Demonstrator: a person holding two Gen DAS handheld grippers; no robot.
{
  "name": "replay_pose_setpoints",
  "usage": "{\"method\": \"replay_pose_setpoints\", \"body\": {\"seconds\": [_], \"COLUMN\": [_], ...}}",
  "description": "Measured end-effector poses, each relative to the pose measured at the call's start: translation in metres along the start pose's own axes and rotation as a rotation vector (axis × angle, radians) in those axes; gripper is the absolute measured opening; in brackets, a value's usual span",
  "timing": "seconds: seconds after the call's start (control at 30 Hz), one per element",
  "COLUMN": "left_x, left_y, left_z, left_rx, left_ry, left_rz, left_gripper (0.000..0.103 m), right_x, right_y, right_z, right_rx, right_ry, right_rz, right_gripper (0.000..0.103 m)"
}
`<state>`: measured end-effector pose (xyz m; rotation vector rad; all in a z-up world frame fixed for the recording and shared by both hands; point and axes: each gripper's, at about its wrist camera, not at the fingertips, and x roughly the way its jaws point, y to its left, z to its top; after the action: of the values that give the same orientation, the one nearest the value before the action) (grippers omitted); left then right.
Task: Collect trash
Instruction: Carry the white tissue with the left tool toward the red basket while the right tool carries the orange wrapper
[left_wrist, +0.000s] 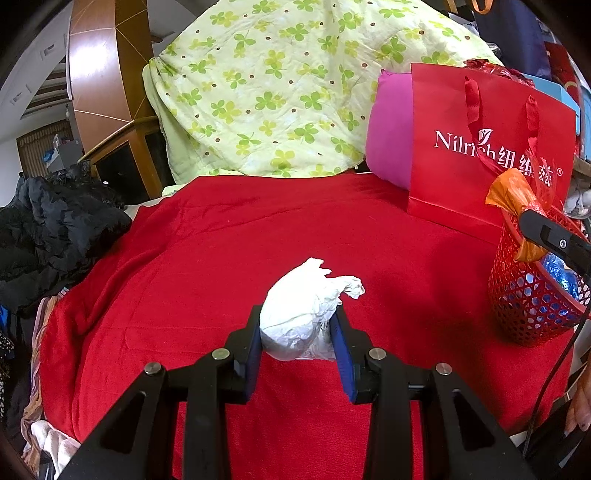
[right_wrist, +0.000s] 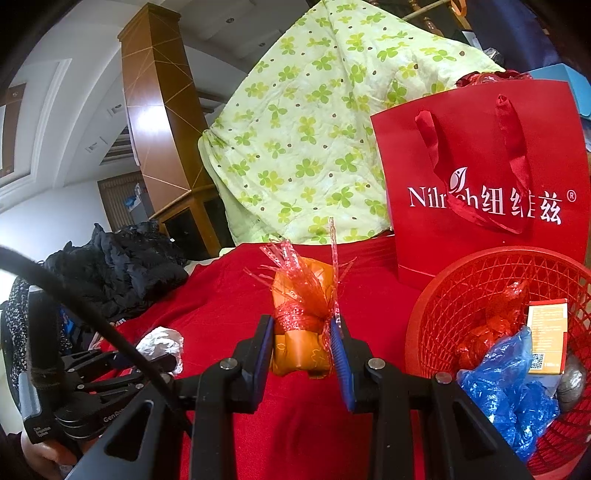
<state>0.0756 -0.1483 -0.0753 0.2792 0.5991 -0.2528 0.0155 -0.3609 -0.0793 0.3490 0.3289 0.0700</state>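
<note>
On the red blanket (left_wrist: 207, 236):
Left tool (left_wrist: 297, 328): clamps crumpled white paper wad (left_wrist: 303, 310).
Right tool (right_wrist: 304, 339): pinches orange wrapper bundle (right_wrist: 301, 350) with red tinsel, beside red mesh basket (right_wrist: 461, 280).

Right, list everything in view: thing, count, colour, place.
crumpled white paper wad: one, white, on the blanket, between left fingers
orange plastic wrapper bundle: one, orange, between right fingers
red mesh plastic basket: one, red, right side, holding trash
red blanket: one, covering the surface
red paper gift bag: one, behind the basket
green clover-print quilt: one, at the back
left gripper: shut on the wad
right gripper: shut on the bundle
</note>
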Motion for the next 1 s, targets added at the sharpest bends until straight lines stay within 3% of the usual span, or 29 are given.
{"method": "replay_pose_setpoints", "body": {"seconds": [1.0], "left_x": [-0.007], "left_y": [-0.018], "left_z": [0.005], "left_rx": [0.034], "left_ry": [-0.005], "left_rz": [-0.011], "left_gripper": [0.037], "right_x": [-0.017], "right_y": [-0.008], "right_z": [0.002], "right_rx": [-0.009], "right_ry": [-0.032], "right_rz": [-0.001], "right_gripper": [0.033]}}
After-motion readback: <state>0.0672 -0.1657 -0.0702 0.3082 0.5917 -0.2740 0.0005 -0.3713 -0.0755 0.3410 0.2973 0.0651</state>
